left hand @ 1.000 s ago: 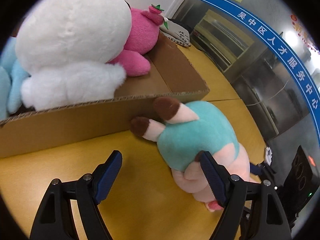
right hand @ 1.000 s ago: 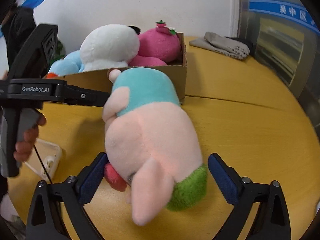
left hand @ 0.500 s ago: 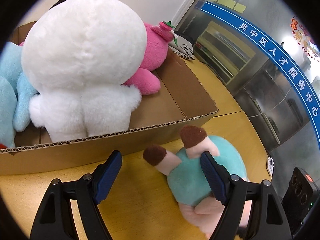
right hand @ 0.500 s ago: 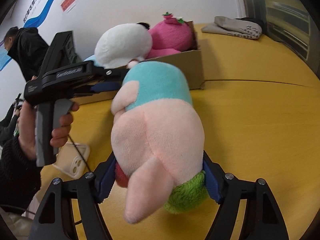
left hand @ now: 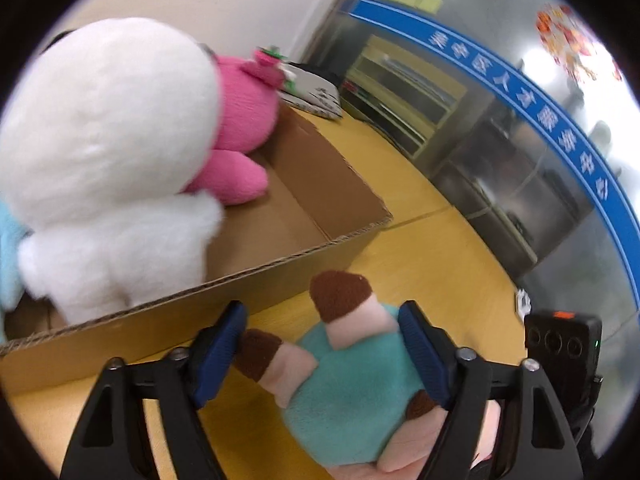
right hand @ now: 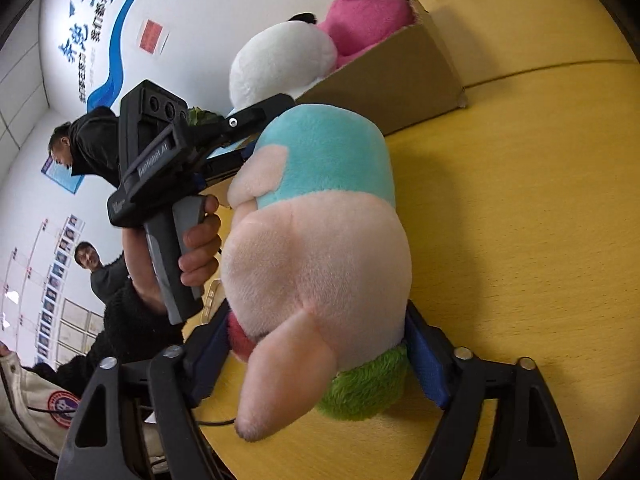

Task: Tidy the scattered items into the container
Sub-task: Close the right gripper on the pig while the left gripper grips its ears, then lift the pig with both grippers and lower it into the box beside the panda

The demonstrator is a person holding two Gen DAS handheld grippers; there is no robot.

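Left wrist view, entry one: left tool [left hand: 320,344], blue pads astride the pig toy's [left hand: 352,392] feet end, jaws closing. Left pad touches a brown-tipped foot, right pad lies against the teal body; a firm pinch cannot be confirmed, as the plush shows no dent.

Entry two: right tool [right hand: 316,360], seen in the right wrist view. Pads [right hand: 424,360] bracket the pig's head end near the green ruff, jaws opening, plush bulging between them. Contact on both sides looks real; a grip, by my reading.

Entry three: pig toy, pink with teal shirt. Lies lengthwise on the desk [right hand: 520,200], outside the box [left hand: 328,184], feet just beside its near wall.

Entry four: box, cardboard, open top. Holds a white plush [left hand: 108,152], a pink plush [left hand: 244,128] and a pale blue one [left hand: 8,256] at the edge. Free floor shows only at the near right corner.

Entry five: hand [right hand: 196,248] on the left tool's grip, dark sleeve. Bystanders at rear.

Risks, judged:
- Right jaws easing while the left has not yet bitten: pig may sag or drop back on the desk.
- Left pad on one foot only: toy may swing and slip on the lift.
- Crowded box: pig may perch on the white plush and roll out, or snag the near wall.
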